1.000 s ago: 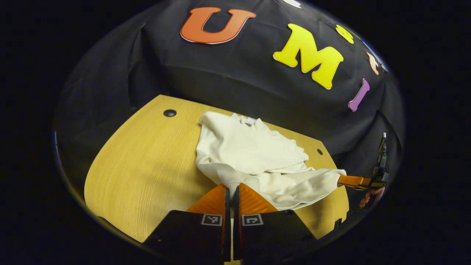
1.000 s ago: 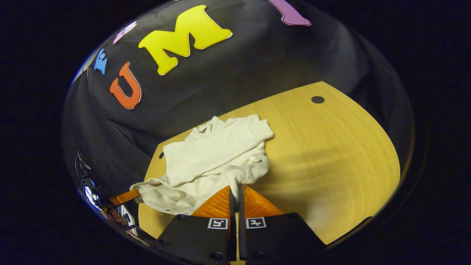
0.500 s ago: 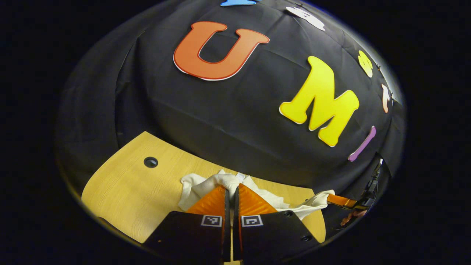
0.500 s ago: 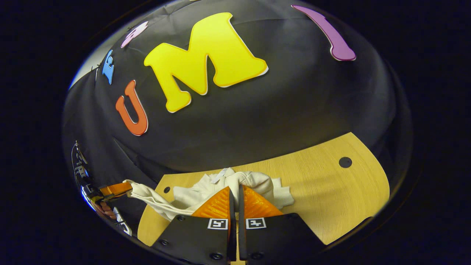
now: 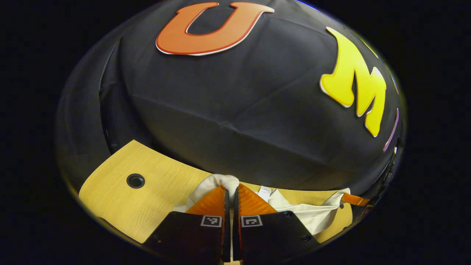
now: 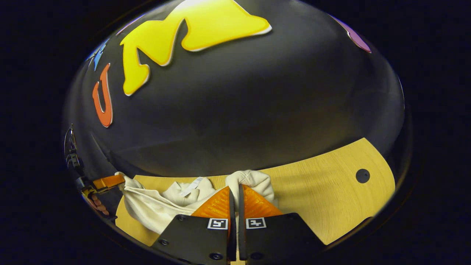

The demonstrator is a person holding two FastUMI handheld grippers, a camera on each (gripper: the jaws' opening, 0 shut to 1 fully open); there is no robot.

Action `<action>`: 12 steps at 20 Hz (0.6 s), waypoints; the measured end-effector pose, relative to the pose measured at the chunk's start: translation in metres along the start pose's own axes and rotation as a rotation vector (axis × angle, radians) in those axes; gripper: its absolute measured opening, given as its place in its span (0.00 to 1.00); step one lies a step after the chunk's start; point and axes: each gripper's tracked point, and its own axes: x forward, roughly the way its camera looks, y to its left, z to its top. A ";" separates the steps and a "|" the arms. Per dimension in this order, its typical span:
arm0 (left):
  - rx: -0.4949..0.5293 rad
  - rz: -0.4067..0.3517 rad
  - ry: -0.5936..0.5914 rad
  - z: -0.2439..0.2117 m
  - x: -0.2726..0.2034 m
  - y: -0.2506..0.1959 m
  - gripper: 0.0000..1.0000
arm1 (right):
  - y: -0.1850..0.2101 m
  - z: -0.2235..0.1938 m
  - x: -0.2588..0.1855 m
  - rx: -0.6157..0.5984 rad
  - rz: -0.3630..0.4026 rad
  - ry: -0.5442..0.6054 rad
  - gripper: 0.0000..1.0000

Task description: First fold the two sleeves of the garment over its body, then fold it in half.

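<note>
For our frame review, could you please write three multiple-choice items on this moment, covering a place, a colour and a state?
1. Where does the garment lie?
A. On the wooden table
B. On the floor
C. Draped over a chair

2. What colour is the garment?
A. Red
B. Cream white
C. Dark blue

3. How do the two grippers stand?
A. Both wide open above the cloth
B. One shut, one open
C. Both shut on the garment

Answers:
1 A, the cloth rests on the table's top in both views.
2 B, the fabric is pale cream throughout.
3 C, the left gripper and the right gripper each pinch a bunch of fabric between closed fingers.
</note>
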 end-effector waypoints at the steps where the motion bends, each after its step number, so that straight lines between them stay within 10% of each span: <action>1: 0.019 0.002 0.009 -0.010 0.018 0.004 0.05 | -0.005 -0.011 0.013 0.011 -0.009 0.013 0.03; 8: 0.107 0.041 0.070 -0.056 0.061 0.021 0.07 | -0.020 -0.033 0.051 0.008 -0.046 0.022 0.08; 12: 0.114 0.004 0.046 -0.035 0.048 0.016 0.23 | 0.000 -0.009 0.032 0.017 -0.027 -0.050 0.34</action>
